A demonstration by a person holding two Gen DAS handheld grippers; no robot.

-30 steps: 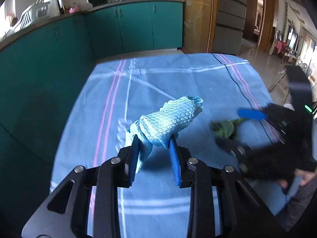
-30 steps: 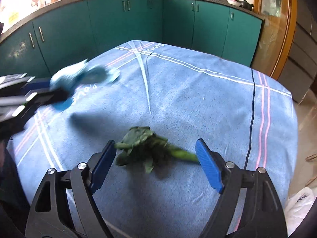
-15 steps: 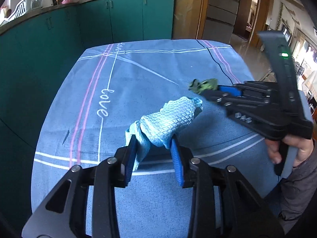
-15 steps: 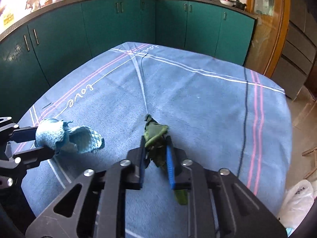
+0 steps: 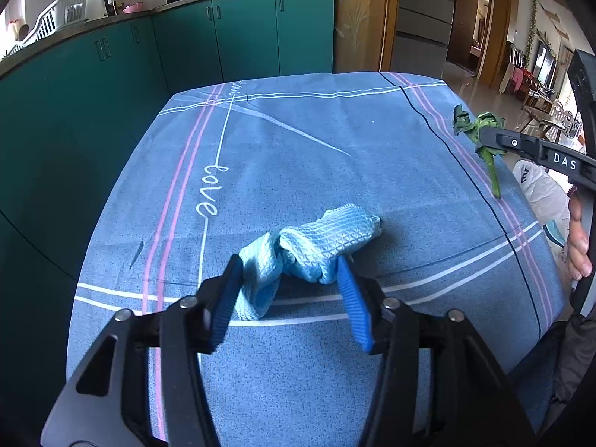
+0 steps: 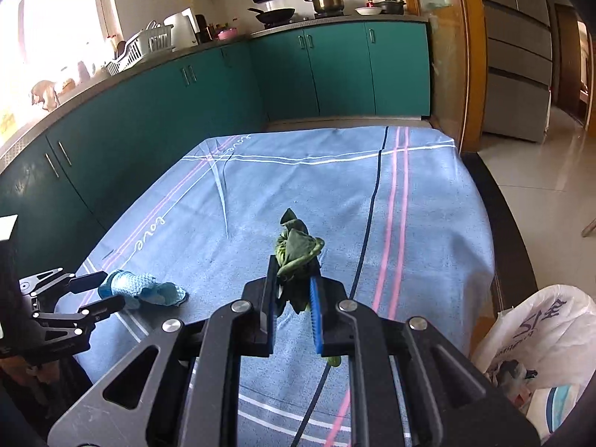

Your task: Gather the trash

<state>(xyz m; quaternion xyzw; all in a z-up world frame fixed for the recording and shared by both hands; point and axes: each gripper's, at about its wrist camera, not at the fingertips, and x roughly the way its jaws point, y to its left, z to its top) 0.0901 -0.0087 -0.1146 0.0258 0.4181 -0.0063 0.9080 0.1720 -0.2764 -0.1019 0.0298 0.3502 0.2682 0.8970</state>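
Note:
My right gripper (image 6: 293, 287) is shut on a wilted green vegetable scrap (image 6: 296, 247) and holds it above the blue tablecloth (image 6: 260, 193). The scrap (image 5: 478, 132) also shows at the right in the left wrist view, clamped in the right gripper's fingers (image 5: 503, 141), its stem hanging down. My left gripper (image 5: 288, 273) holds a crumpled light-blue cloth (image 5: 316, 246) between wider-set jaws; the cloth rests low over the table's near edge. In the right wrist view the cloth (image 6: 143, 288) sits in the left gripper (image 6: 93, 290) at the lower left.
A white plastic bag (image 6: 536, 339) with trash stands off the table's right edge, also seen in the left wrist view (image 5: 540, 193). Teal cabinets (image 6: 298, 70) run along the left and far side. Tiled floor (image 6: 551, 171) lies to the right.
My right gripper closed on the vegetable scrap, lifted it and carried it toward the table's right side. The left gripper's jaws spread wider around the blue cloth, which sank toward the table.

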